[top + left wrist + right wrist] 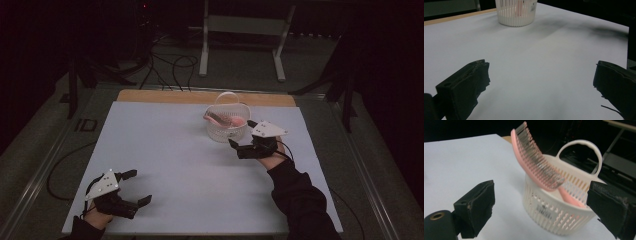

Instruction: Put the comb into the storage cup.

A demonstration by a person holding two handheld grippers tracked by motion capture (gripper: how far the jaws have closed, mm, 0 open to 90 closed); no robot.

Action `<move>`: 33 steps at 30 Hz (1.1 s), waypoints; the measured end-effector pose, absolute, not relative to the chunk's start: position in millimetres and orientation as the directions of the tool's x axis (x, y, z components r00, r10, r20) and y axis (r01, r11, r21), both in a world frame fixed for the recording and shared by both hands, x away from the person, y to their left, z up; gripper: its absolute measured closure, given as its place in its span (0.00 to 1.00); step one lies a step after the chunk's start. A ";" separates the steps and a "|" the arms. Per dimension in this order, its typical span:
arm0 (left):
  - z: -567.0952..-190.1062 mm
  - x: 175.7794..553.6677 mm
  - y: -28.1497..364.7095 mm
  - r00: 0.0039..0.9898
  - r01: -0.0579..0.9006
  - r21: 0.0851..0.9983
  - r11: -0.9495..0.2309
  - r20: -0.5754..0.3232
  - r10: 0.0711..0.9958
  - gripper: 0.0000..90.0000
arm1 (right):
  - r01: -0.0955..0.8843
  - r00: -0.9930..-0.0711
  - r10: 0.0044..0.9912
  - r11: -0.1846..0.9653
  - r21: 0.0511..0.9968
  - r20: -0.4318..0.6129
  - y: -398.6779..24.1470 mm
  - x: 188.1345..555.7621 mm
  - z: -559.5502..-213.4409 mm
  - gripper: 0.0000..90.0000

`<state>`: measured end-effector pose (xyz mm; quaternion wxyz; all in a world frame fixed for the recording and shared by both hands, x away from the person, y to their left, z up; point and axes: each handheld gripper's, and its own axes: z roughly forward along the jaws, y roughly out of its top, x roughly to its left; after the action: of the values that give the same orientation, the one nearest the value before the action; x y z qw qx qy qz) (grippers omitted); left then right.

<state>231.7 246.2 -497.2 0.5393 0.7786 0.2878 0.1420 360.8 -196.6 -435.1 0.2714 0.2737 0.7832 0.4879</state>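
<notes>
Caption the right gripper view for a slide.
Open black jaws frame a white slotted plastic basket holding a pink plastic hairbrush that leans out over its rim.

My table [165, 165] is white, with a light brown wood strip [165, 96] at the far edge. The basket [554, 217] is white with lots of thin slits and a small black-and-white label. The brush [534, 167] in it is pink with dark bristles. My tongs are black, each with a grey plate [268, 129] on top. My sleeve [305, 200] is black.

Pink hairbrush [537, 166] lies tilted in white slatted basket [554, 216].
</notes>
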 end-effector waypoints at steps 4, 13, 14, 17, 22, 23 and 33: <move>-497.2 231.7 245.9 0.794 0.295 0.922 -0.253 -0.089 0.602 0.00 | 0.193 -0.704 0.697 0.367 0.910 -0.132 -200.8 356.8 -439.3 0.09; -497.1 231.5 246.2 0.794 0.294 0.922 -0.251 -0.089 0.601 0.00 | 0.224 -0.710 0.697 0.353 0.909 -0.096 -211.9 343.1 -447.7 0.09; -497.1 231.6 246.1 0.794 0.294 0.922 -0.252 -0.089 0.601 0.00 | 0.230 -0.711 0.697 0.355 0.906 -0.092 -213.3 341.4 -449.0 0.09; -497.2 231.6 246.0 0.794 0.294 0.922 -0.251 -0.089 0.602 0.00 | 0.240 -0.714 0.696 0.346 0.907 -0.077 -217.9 336.9 -452.7 0.09; -497.1 231.6 246.0 0.794 0.294 0.922 -0.251 -0.090 0.601 0.00 | 0.259 -0.711 0.701 0.337 0.905 -0.058 -225.3 328.3 -460.0 0.09; -497.0 231.7 245.9 0.794 0.293 0.922 -0.252 -0.088 0.601 0.00 | 0.260 -0.710 0.702 0.336 0.905 -0.057 -227.0 326.7 -461.4 0.09; -496.8 231.5 246.4 0.796 0.293 0.923 -0.249 -0.091 0.599 0.00 | 0.291 -0.721 0.692 0.349 0.891 -0.035 -240.4 307.8 -475.9 0.09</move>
<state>231.5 246.4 -496.8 0.5417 0.7774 0.2866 0.1413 307.8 -240.4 -475.9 0.2088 0.3094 0.7942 0.4795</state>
